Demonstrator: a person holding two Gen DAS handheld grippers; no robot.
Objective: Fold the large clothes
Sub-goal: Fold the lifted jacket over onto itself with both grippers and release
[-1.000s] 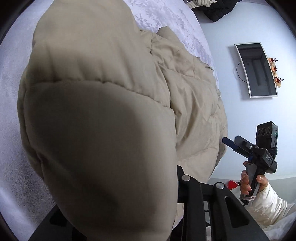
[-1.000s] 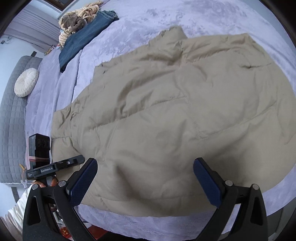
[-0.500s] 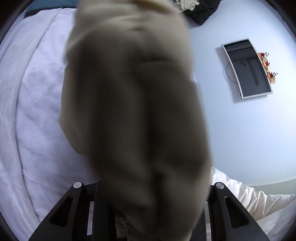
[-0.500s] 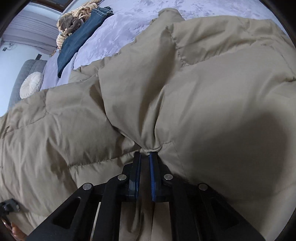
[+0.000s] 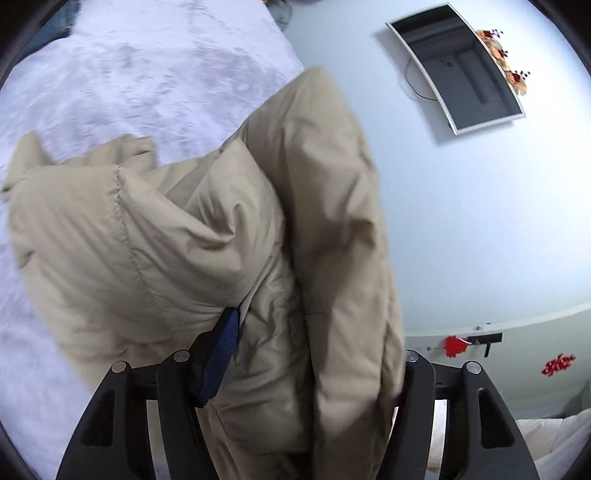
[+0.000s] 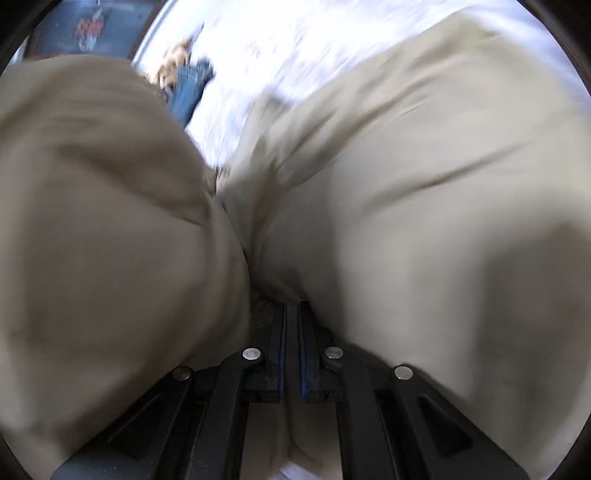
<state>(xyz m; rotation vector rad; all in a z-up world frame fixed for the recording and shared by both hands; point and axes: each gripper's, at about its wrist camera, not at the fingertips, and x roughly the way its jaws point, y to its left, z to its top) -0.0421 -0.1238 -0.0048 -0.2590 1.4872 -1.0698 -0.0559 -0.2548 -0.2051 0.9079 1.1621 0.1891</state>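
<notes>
The beige quilted puffer jacket (image 5: 207, 236) is bunched in thick, stitched folds, partly lifted above the pale lilac bed (image 5: 129, 81) near its edge. The left claw (image 5: 310, 354) is opening, with a padded fold of jacket between its jaws. The right claw (image 6: 292, 332) is pinched tight on a jacket fold (image 6: 406, 206), fabric billowing on both sides.

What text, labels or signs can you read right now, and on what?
None readable.
Red cutouts on the wall: may be characters, too small and blurred.
Red marks on a dark panel: blurred.
Jacket, TV: no text visible.
</notes>
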